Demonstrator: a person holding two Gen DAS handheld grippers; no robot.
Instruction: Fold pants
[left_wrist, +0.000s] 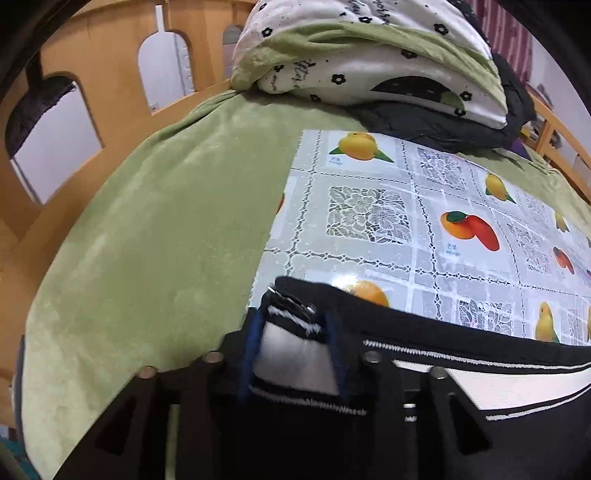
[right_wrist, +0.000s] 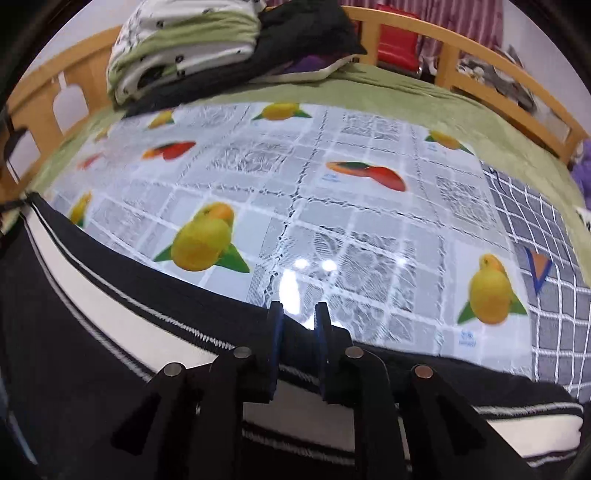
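— Where are the pants (right_wrist: 110, 314)?
— On the fruit-print mat (right_wrist: 332, 206), their striped edge pinched by both tools.
— Left gripper (left_wrist: 295, 332)?
— Clamped on the striped end.
— Right gripper (right_wrist: 299, 332)?
— Closed on the black edge; a checked cloth (right_wrist: 546, 236) lies off to its right.

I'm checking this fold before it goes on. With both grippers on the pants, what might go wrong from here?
1. The left gripper pinches only an end of the pants, so it may slip free.
2. The glossy fruit-print cloth could slide on the green blanket.
3. The right gripper holds just the edge, and uneven pulls could skew the fold.
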